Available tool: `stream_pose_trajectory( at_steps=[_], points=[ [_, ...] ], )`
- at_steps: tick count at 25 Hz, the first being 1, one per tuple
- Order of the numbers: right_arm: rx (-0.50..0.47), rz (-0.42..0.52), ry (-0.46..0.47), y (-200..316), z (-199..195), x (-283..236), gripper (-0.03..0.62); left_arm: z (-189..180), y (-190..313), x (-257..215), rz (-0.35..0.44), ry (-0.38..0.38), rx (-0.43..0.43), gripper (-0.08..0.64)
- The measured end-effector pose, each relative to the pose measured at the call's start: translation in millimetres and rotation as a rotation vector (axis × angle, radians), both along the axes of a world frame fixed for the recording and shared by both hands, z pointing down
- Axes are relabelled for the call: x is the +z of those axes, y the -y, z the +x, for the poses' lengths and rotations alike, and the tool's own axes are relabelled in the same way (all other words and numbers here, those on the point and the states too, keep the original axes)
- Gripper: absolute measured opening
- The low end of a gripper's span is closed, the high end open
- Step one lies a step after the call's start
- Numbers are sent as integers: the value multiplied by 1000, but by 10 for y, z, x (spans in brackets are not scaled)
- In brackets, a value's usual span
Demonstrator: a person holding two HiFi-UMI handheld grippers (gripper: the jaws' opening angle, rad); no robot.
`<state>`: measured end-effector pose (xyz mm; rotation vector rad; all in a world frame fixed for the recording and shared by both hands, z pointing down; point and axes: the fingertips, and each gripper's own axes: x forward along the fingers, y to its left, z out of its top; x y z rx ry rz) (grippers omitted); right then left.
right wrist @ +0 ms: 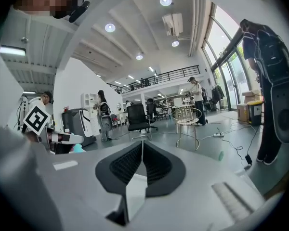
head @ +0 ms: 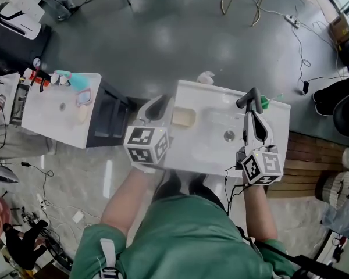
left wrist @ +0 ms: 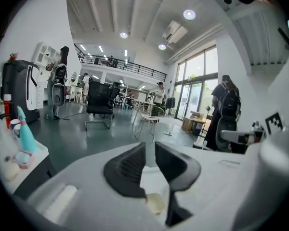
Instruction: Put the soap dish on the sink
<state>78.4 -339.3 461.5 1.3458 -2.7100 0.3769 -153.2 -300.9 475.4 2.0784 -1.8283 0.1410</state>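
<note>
A tan soap dish point(head: 183, 118) lies on the left part of the white sink point(head: 279, 127), beside the basin with its drain point(head: 228, 135). My left gripper point(head: 160, 106) hovers at the dish's left side; its jaws stand a narrow gap apart with nothing between them. In the left gripper view a tan bit of the soap dish point(left wrist: 154, 203) shows below the left gripper point(left wrist: 150, 154). My right gripper point(head: 253, 110) sits over the sink's right part, next to the black faucet point(head: 249, 97). In its own view the right gripper point(right wrist: 141, 150) is shut and empty.
A second white counter point(head: 49, 118) stands to the left, carrying teal bottles point(head: 75, 80) and small items. A white object point(head: 205, 77) lies at the sink's back edge and a green item point(head: 273, 102) behind the faucet. A wooden platform point(head: 305, 156) is at the right. Chairs and people stand farther off.
</note>
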Motion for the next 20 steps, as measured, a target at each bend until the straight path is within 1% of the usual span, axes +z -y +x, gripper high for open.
stream_pose_trajectory(
  at_steps=[5, 11, 17, 20],
  points=[
    [7, 95, 44, -6, 48, -455, 9, 16, -27, -544, 111, 48, 2, 57],
    [12, 198, 68, -43, 113, -964, 9, 47, -86, -1092, 217, 62, -1, 54],
    [8, 277, 75, -112, 194, -1339, 9, 265, -150, -1504, 306, 95, 48, 54],
    [15, 320, 75, -149, 230, -1528, 9, 346, -186, -1681, 345, 97, 64, 54]
  ],
)
